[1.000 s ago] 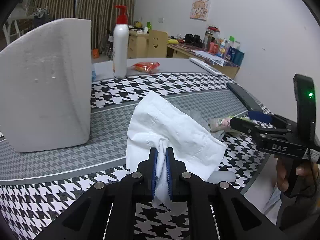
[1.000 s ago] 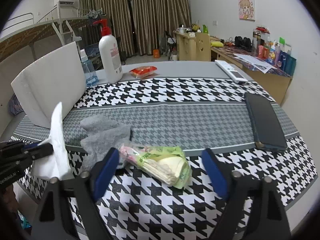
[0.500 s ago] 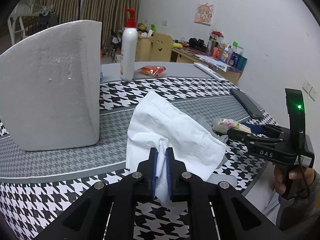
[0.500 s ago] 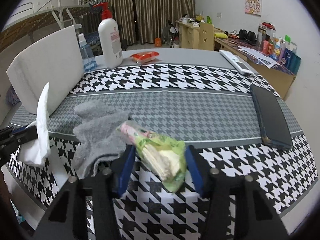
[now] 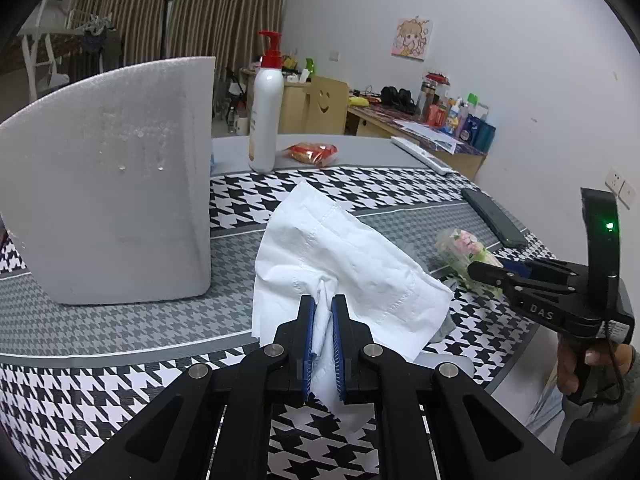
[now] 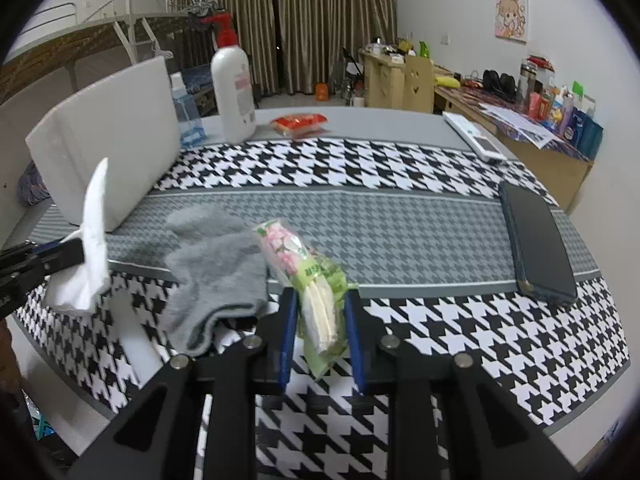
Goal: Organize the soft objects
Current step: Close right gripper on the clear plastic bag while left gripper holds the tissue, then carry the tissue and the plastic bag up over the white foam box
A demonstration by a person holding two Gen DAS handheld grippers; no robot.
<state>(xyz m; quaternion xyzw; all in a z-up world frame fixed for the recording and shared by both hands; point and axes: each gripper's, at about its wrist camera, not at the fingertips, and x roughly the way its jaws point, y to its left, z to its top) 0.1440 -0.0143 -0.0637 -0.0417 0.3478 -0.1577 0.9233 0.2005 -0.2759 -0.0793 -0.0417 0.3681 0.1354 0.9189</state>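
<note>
My left gripper is shut on a white tissue and holds it above the near table edge; it also shows in the right wrist view. My right gripper is shut on a green and pink tissue pack, which also shows in the left wrist view. A grey sock lies on the table just left of the pack, beside the right gripper's left finger.
A white foam block stands at the left. A pump bottle, a small blue bottle, a red snack pack and a remote are at the back. A dark phone lies at the right.
My right gripper has moved in over the tissue pack and its jaws have closed on it. The left gripper has drifted right with the tissue still held.
</note>
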